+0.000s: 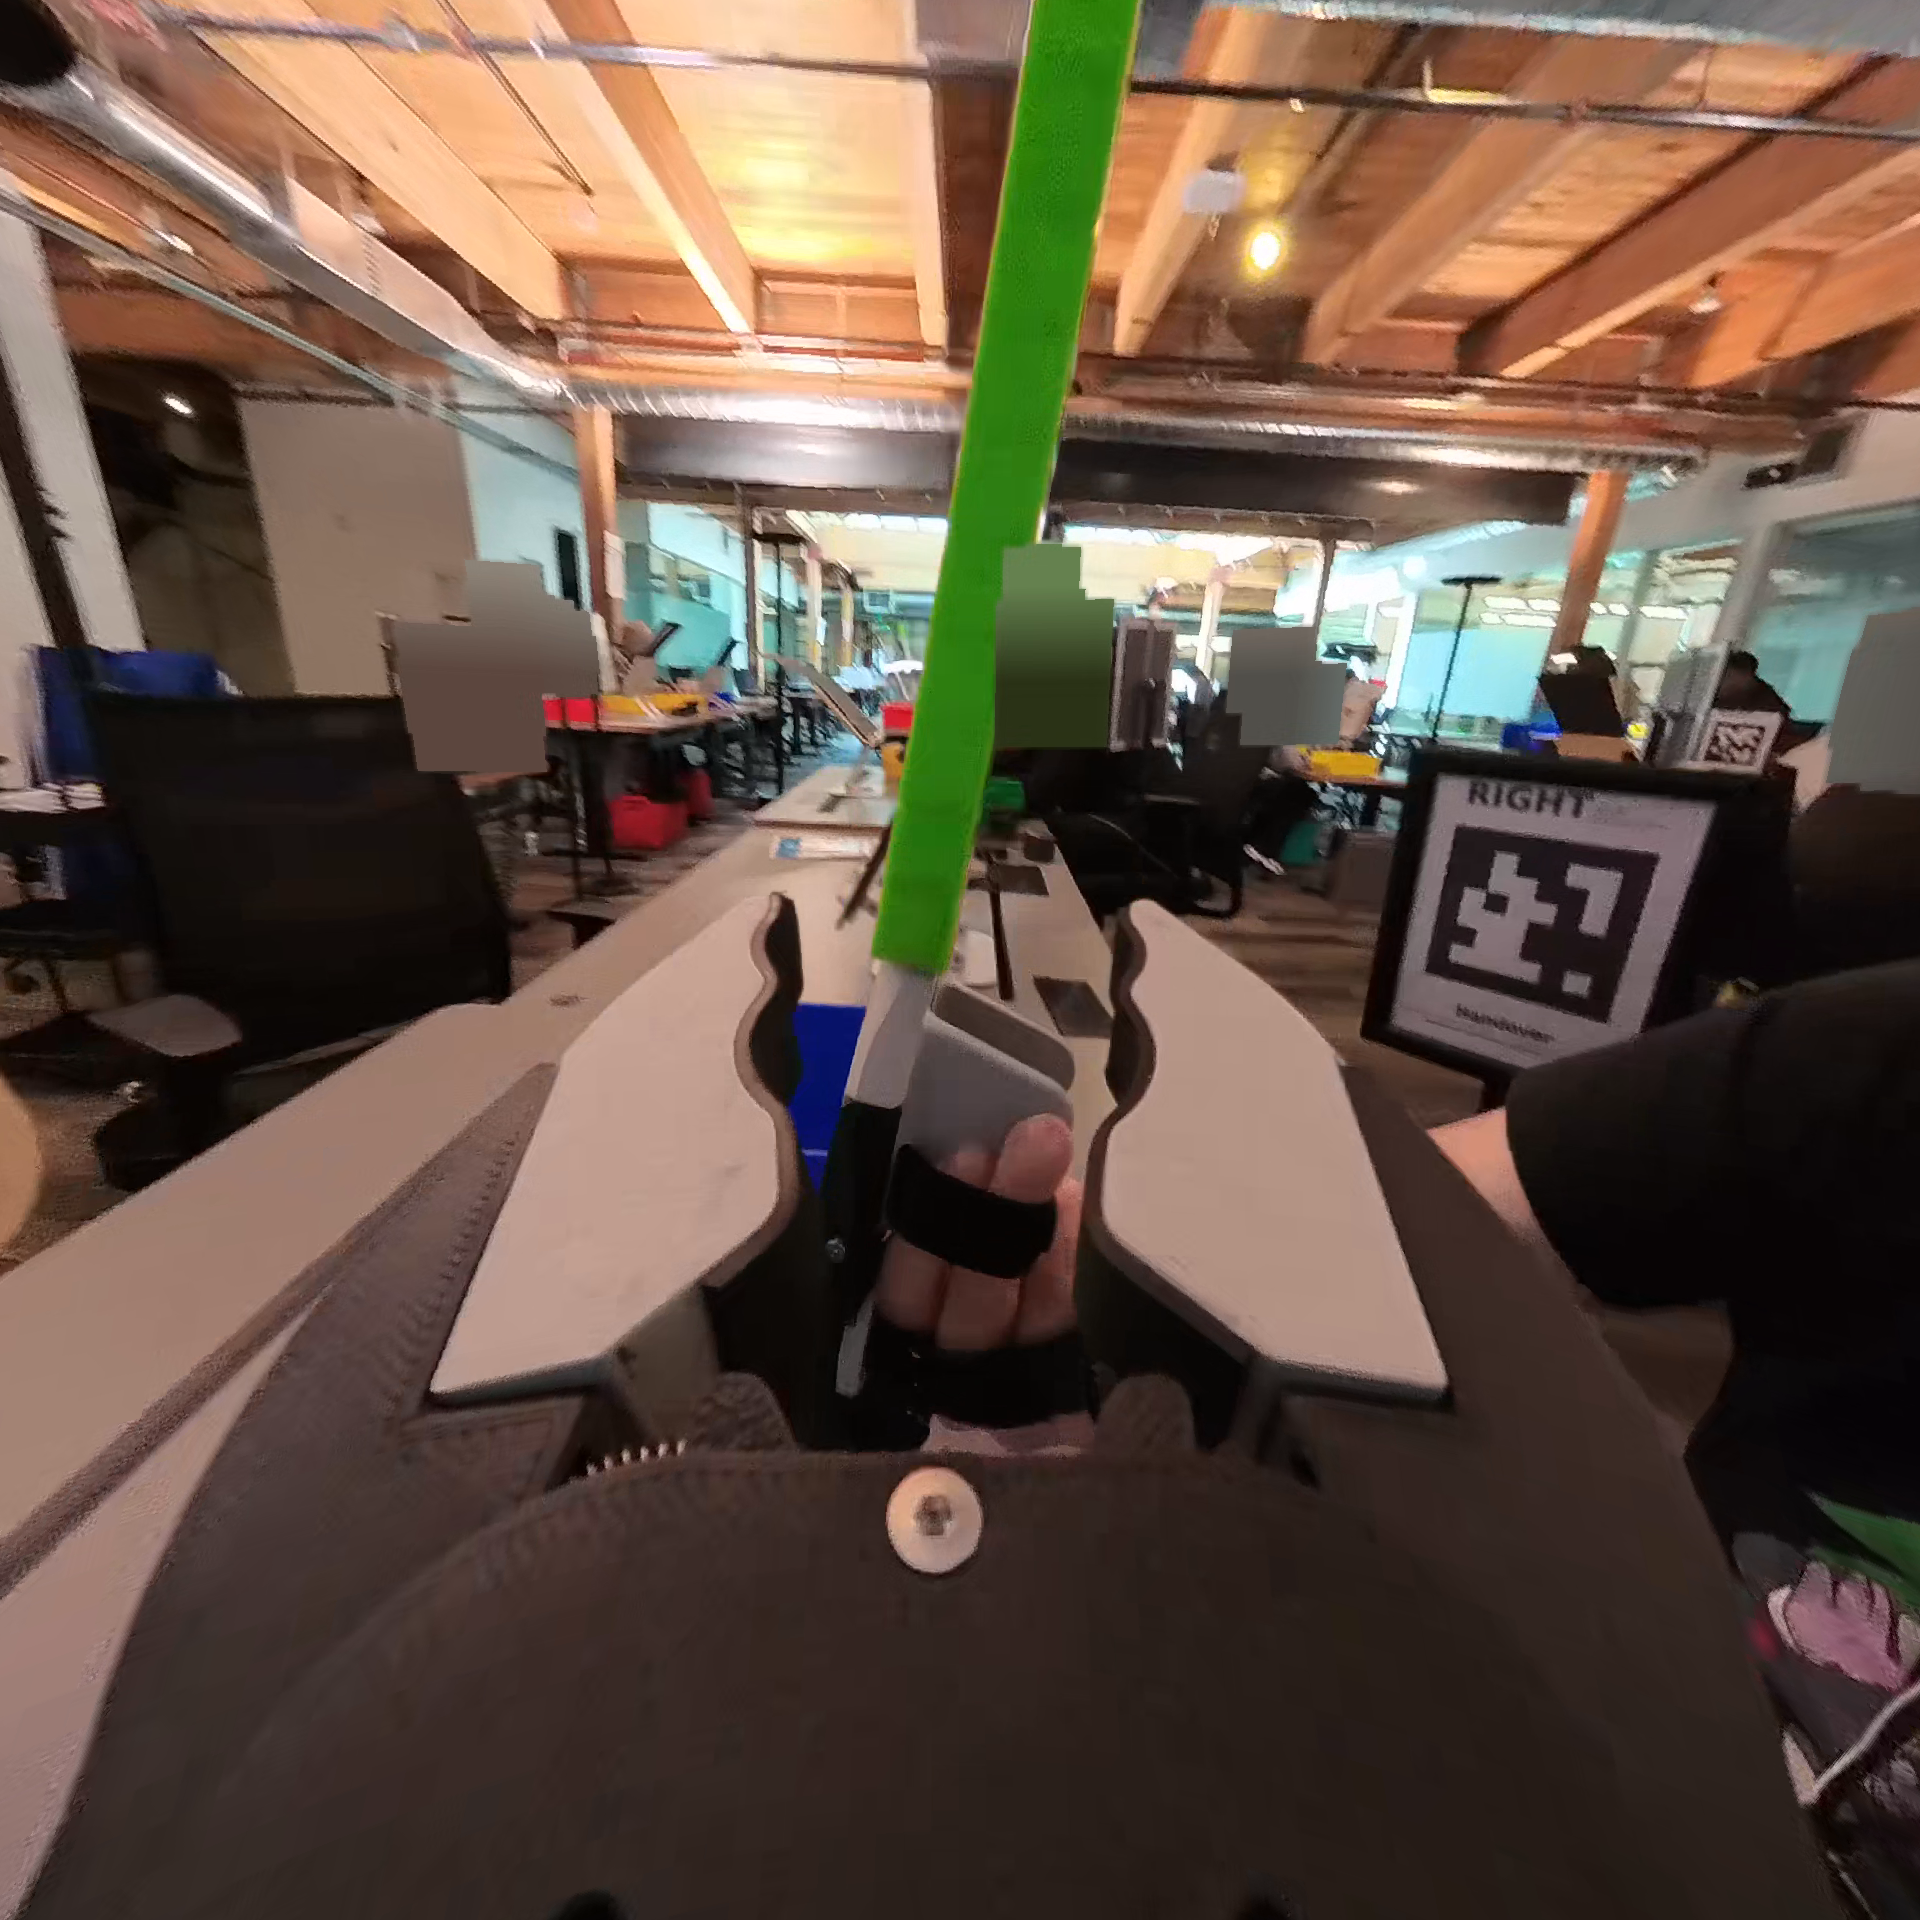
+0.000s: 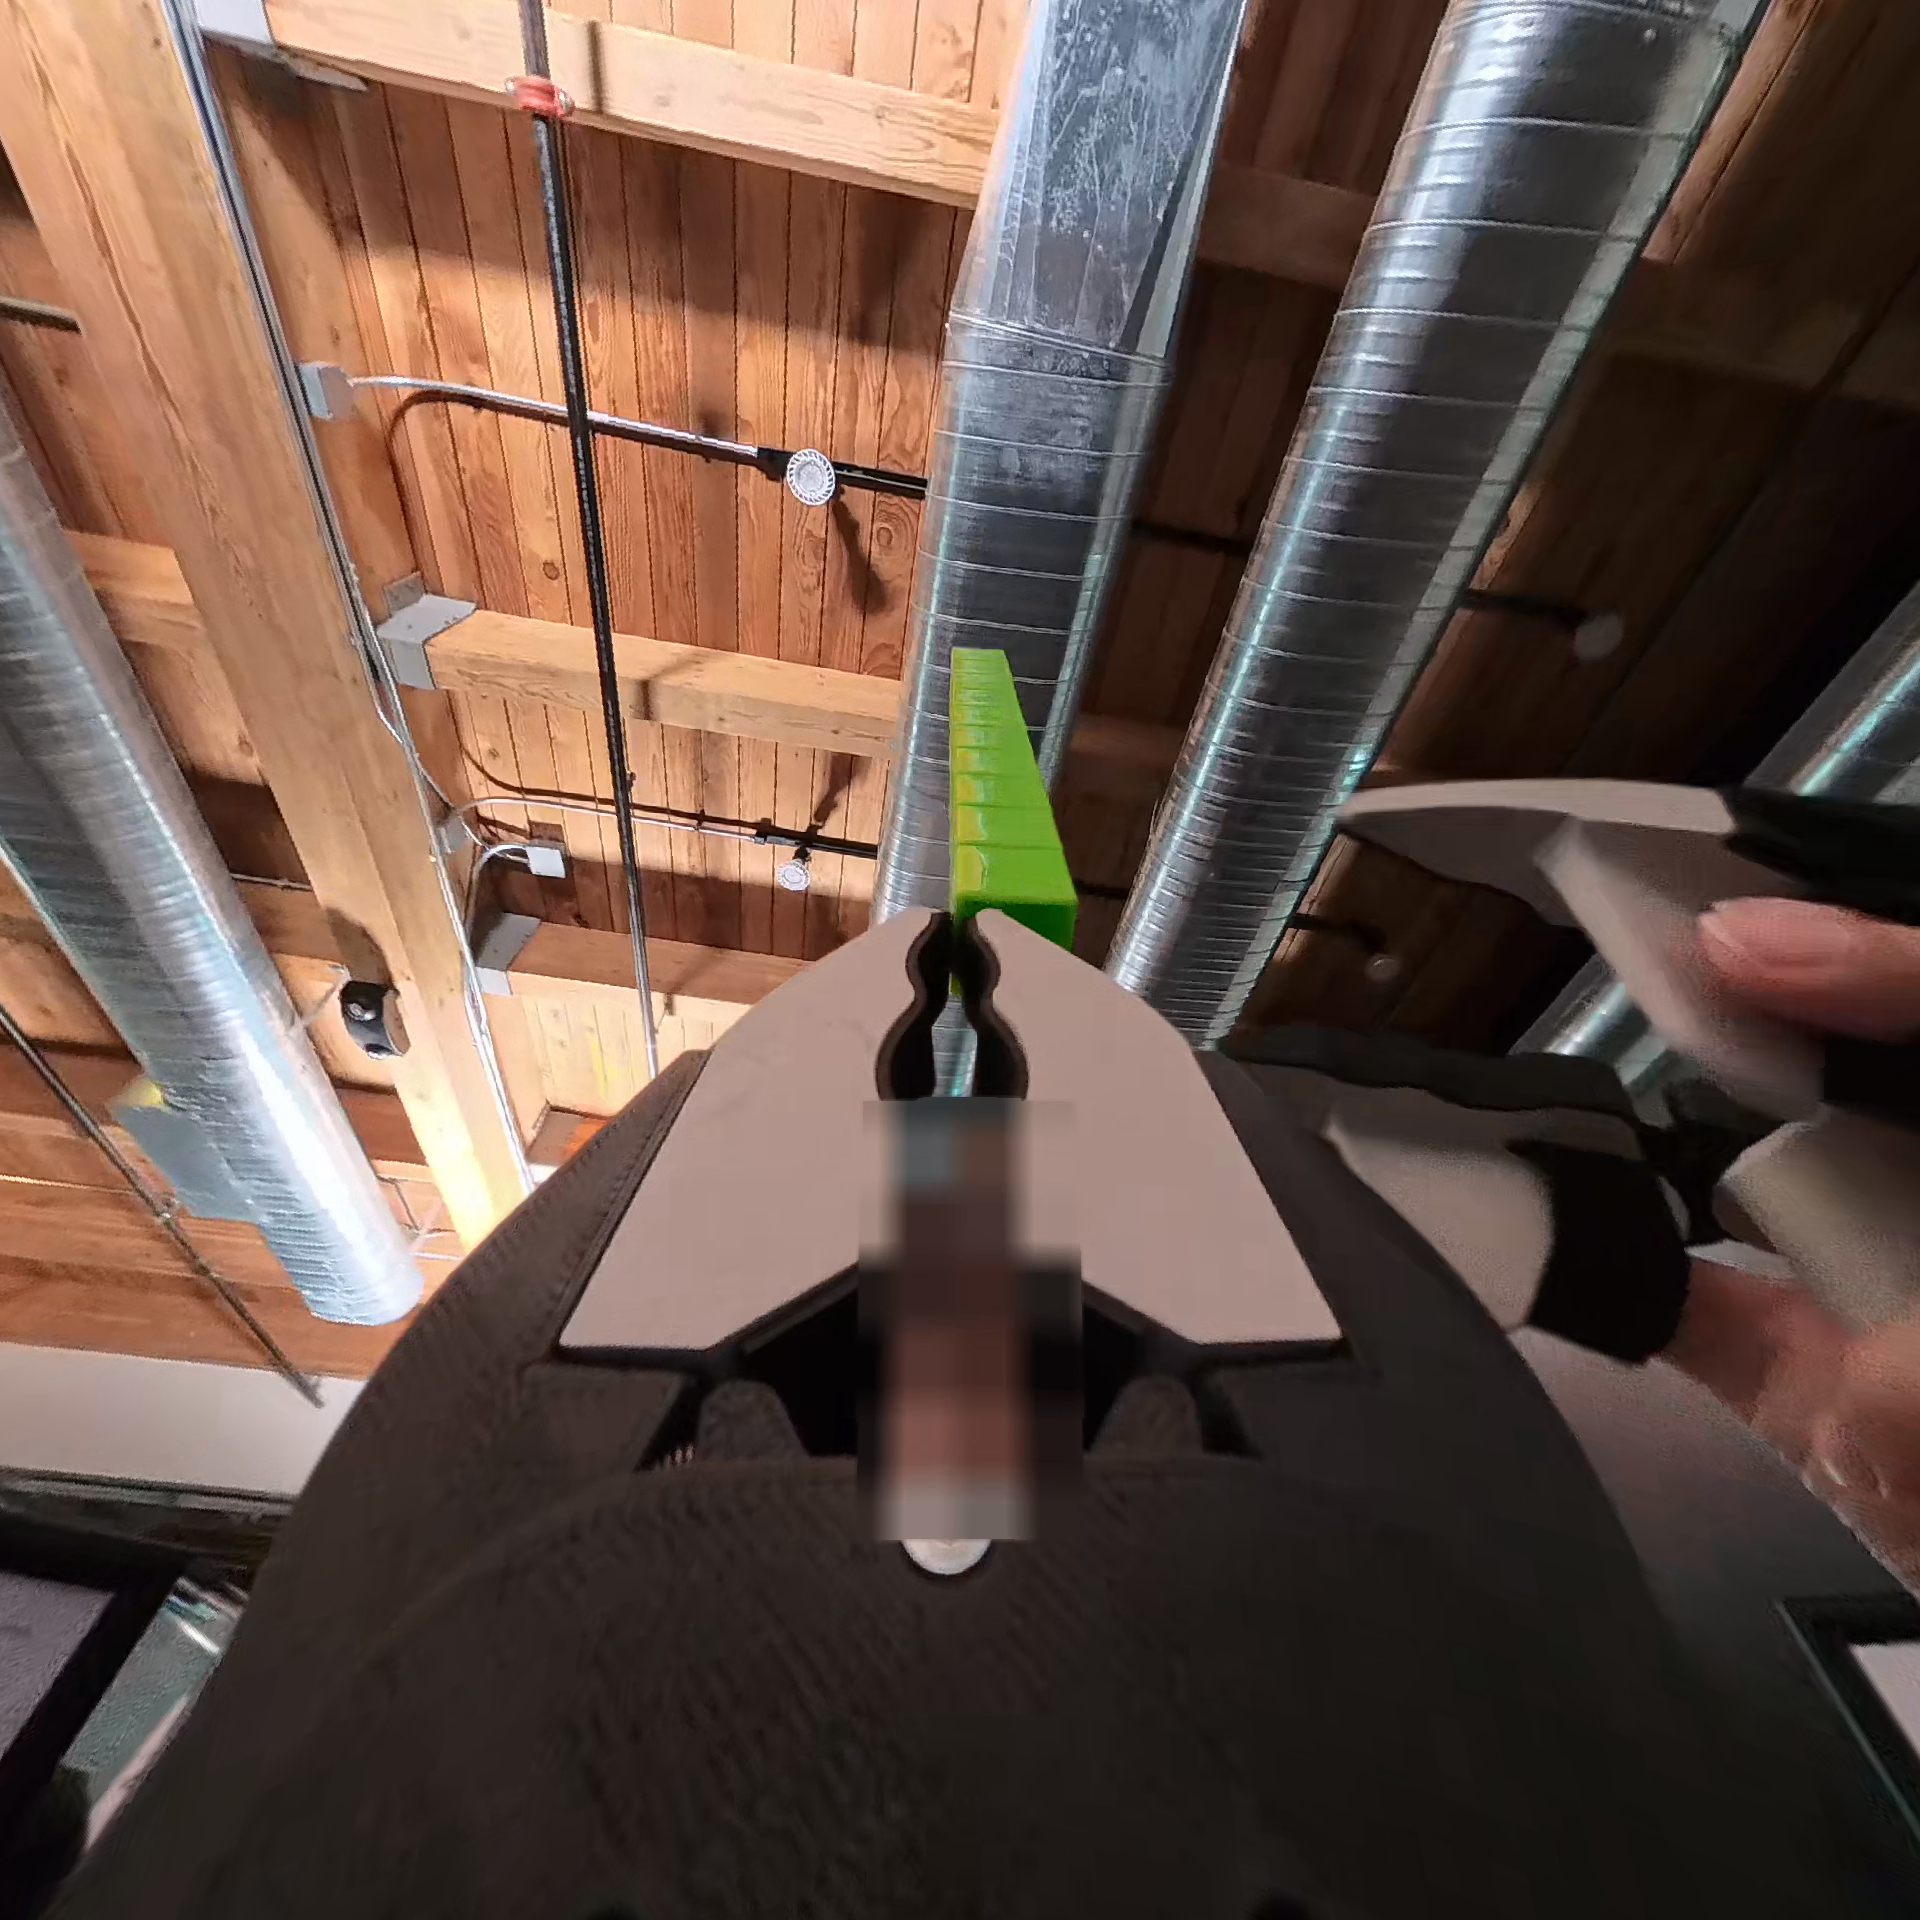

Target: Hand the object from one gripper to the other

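My right gripper [image 2: 961, 961] is clamped on the green bar's [image 1: 992, 499] lower end, its long axis standing upright straight ahead of my wide-spread, empty left gripper [image 1: 956, 982], just beyond its tips

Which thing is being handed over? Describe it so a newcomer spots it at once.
Start at the wooden ceiling with its silver ducts. Against them rises a long, bright green bar, its lower end pinched between the pale fingers of the right gripper. The left gripper is open, the bar standing beyond it. Nothing else nearby is that vivid green or so long and straight.
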Tool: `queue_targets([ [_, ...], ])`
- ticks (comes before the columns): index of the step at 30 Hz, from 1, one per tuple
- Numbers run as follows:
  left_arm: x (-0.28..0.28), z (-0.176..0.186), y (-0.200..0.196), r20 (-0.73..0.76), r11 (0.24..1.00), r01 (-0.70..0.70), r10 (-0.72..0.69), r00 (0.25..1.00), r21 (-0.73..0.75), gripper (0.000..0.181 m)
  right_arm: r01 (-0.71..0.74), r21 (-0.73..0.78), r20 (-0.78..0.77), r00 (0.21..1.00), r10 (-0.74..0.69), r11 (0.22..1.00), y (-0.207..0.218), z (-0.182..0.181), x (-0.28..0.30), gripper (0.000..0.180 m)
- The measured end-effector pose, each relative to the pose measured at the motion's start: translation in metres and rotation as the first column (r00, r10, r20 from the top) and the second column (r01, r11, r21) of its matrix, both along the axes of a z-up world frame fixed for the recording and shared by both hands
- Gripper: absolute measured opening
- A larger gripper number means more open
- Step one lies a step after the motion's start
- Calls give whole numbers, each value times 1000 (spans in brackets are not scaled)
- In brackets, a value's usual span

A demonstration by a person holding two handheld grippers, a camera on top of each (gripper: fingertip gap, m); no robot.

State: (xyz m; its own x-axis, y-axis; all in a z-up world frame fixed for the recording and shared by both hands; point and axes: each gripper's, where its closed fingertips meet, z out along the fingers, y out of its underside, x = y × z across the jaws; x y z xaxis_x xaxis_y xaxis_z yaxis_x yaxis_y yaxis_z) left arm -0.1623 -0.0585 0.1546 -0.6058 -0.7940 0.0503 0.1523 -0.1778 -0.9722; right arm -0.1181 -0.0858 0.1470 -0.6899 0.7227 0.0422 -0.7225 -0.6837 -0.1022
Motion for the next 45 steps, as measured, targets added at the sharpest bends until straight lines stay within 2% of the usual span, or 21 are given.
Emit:
queue_targets([
  [3, 13, -15, -13, -24, 1000, 6, -5, 1000, 29, 54, -38, -4, 4, 999, 38, 999, 0, -2, -14, 2],
  [13, 20, -22, -22, -9, 999, 1, 0, 1000, 39, 47, -100, -44, 4, 995, 101, 994, 11, -16, -35, 2],
  [18, 16, -18, -25, 35, 998, 2, -4, 999, 57, 27, -95, -42, 24, 995, 96, 995, 11, -18, -39, 2],
  [21, 16, -20, -23, 34, 993, -35, 31, 999, 110, 21, -79, -65, 22, 996, 81, 995, 14, -19, -40, 3],
  [24, 14, -16, -15, 11, 987, -83, 82, 997, 141, 22, 93, -157, 102, 992, -78, 983, 27, -26, -43, 19],
  [27, 6, -6, 2, 24, 980, -146, 144, 989, 135, 21, 234, -287, 143, 969, -200, 929, 51, -44, -28, 36],
  [29, 1, 0, 18, 28, 968, -205, 203, 979, 143, 21, 318, -356, 182, 946, -269, 879, 66, -58, -14, 36],
  [31, -4, 4, 35, 21, 954, -263, 263, 965, 144, 21, 454, -409, 253, 890, -380, 792, 77, -70, 3, 36],
  [35, -11, 4, 65, -6, 920, -362, 367, 930, 152, 21, 691, -369, 379, 723, -578, 622, 74, -62, 34, 37],
  [37, -10, 0, 78, -33, 896, -410, 421, 907, 168, 22, 788, -256, 444, 610, -656, 560, 63, -44, 35, 37],
  [39, -6, -10, 91, -55, 846, -479, 504, 862, 233, 21, 874, -103, 529, 452, -718, 475, 56, -27, 28, 38],
  [40, -4, -15, 96, -66, 822, -504, 537, 841, 266, 22, 908, 2, 573, 341, -745, 418, 54, -20, 22, 38],
  [41, -1, -19, 100, -75, 802, -524, 564, 822, 288, 22, 932, 119, 623, 198, -757, 342, 55, -17, 15, 38],
  [43, 6, -25, 101, -76, 780, -544, 591, 803, 309, 22, 910, 386, 679, -168, -714, 153, 65, -20, 6, 38],
  [45, 13, -31, 96, -75, 767, -546, 600, 797, 336, 22, 769, 637, 598, -530, -601, -44, 71, -23, 6, 44],
])
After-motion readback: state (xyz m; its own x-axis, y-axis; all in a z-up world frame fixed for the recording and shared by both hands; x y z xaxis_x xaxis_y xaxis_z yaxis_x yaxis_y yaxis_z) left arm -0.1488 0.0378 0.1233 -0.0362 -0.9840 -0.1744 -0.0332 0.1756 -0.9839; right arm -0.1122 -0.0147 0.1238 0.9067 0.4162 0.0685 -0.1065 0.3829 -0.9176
